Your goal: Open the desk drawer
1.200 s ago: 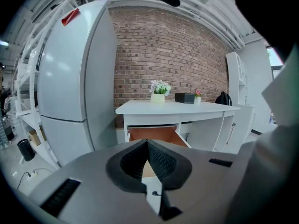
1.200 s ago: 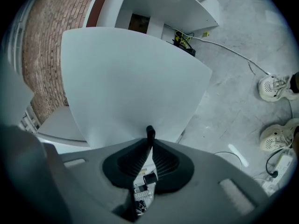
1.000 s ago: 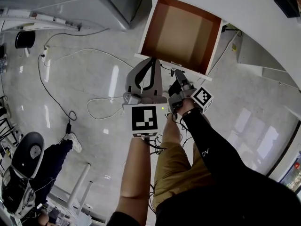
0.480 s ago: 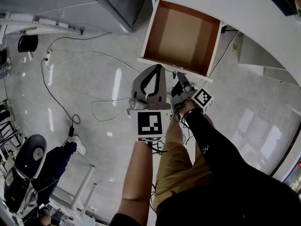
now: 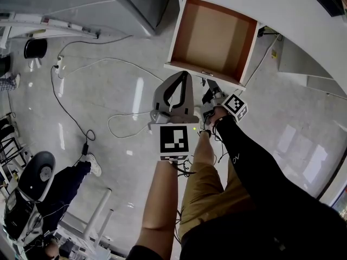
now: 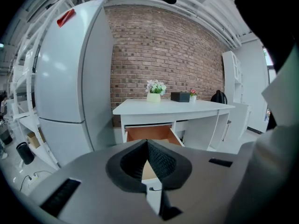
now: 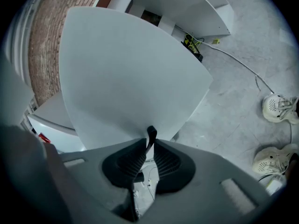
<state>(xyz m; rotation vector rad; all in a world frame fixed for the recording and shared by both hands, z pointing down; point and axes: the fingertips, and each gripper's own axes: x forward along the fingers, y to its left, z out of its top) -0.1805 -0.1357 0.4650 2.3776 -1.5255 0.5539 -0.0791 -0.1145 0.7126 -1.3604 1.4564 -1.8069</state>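
Under the white desk (image 5: 271, 4), the head view shows me the drawer (image 5: 211, 37) pulled out toward the near side, its brown inside bare. Only the right gripper view shows the grip: the right gripper (image 7: 148, 143) pinches the thin dark handle (image 7: 151, 135) against the white drawer front (image 7: 131, 78). The left gripper view alone takes in the brick wall (image 6: 163, 50) behind the desk. The left gripper (image 5: 183, 76) hovers just left of the right one, fingers pressed together on nothing. Both forearms reach forward, angled slightly down.
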